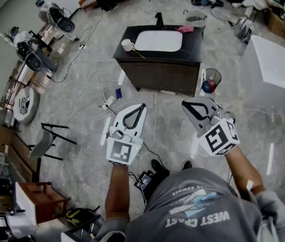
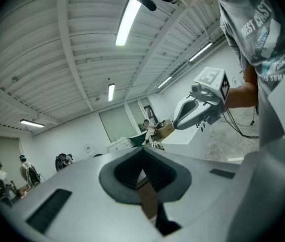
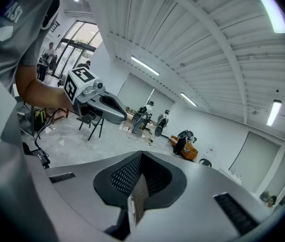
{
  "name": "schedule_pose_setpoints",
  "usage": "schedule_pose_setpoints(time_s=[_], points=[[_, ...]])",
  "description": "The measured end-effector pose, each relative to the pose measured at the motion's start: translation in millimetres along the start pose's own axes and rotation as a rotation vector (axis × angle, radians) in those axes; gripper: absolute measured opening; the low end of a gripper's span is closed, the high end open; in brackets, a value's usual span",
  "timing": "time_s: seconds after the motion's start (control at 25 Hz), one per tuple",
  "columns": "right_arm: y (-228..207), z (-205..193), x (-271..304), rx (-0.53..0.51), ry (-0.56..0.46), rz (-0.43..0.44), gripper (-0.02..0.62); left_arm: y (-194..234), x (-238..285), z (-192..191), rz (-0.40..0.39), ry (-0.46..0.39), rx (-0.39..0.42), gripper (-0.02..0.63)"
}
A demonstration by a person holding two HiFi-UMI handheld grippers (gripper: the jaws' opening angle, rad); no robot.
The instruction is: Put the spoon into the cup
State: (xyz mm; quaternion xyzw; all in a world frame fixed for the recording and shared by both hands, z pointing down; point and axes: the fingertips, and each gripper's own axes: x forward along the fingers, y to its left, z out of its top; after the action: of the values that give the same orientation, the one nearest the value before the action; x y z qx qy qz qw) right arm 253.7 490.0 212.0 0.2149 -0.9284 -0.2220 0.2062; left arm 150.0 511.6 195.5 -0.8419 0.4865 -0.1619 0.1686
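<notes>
Cup (image 1: 127,45), perhaps spoon (image 1: 138,53) beside it, well beyond closed jaws

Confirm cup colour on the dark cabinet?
White cup; head view shows it best.

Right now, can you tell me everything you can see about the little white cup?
The cup is small, white and plain. It looks upright with its open mouth up, and no handle can be made out. It stands on the dark countertop near the left edge, just left of the white basin. A thin yellowish thing, likely the spoon, lies by its base. Whether the two touch is too small to tell. Nothing holds the cup.
</notes>
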Motion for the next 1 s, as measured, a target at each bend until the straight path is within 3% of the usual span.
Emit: schedule_pose_setpoints(time_s=[1.0], points=[[-8.7,-3.3,-14.2,0.096,-0.086,0.014,0.032,-20.7,-3.0,-1.4,0.004,0.044,-0.011,0.003]])
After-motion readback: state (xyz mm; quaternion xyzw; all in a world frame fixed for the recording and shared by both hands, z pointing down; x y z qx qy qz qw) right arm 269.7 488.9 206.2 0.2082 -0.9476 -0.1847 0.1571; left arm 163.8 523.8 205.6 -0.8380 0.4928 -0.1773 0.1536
